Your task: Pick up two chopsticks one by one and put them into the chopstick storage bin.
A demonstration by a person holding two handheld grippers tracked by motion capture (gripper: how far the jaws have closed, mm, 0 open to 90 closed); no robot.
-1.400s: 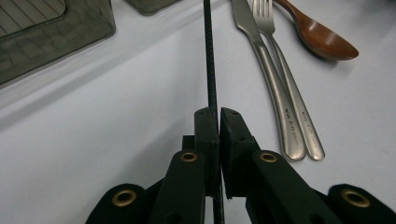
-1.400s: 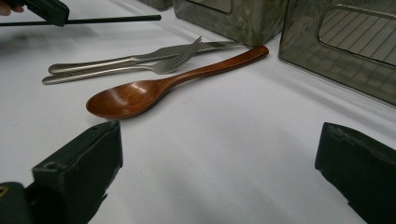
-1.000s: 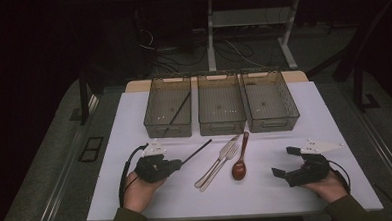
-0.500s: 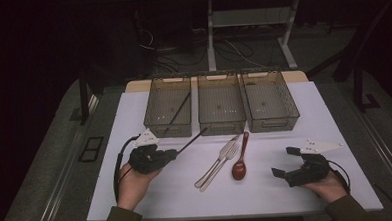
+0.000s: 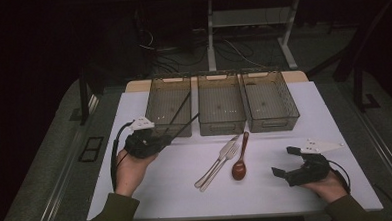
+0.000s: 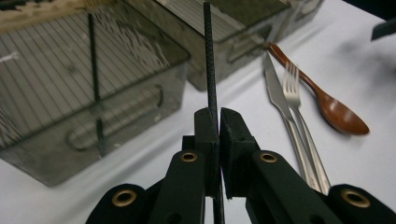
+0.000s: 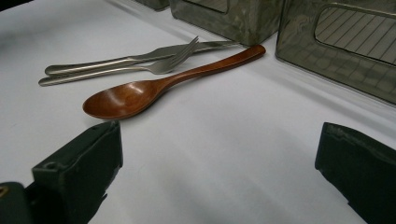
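My left gripper (image 5: 161, 140) (image 6: 218, 114) is shut on a thin black chopstick (image 5: 185, 123) (image 6: 208, 56). It is raised off the white table, with the stick slanting up and right past the front corner of the left clear bin (image 5: 153, 100) (image 6: 116, 116). A second black chopstick (image 5: 179, 108) (image 6: 93, 70) leans inside that bin. Near the table's front right, my right gripper (image 5: 282, 161) (image 7: 219, 163) rests open with nothing between its jaws. A brown wooden spoon (image 5: 240, 161) (image 7: 140, 91) lies just ahead of it.
A metal fork (image 7: 140, 67) (image 6: 294, 88) and knife (image 7: 140, 57) (image 6: 278, 98) lie side by side left of the spoon. The middle bin (image 5: 222, 124) and right bin (image 5: 272, 122) stand in a row at the back of the table.
My left gripper has lifted and moved toward the bins with the chopstick held; the stick's tip now reaches the left bin's front corner. The right gripper has stayed put.
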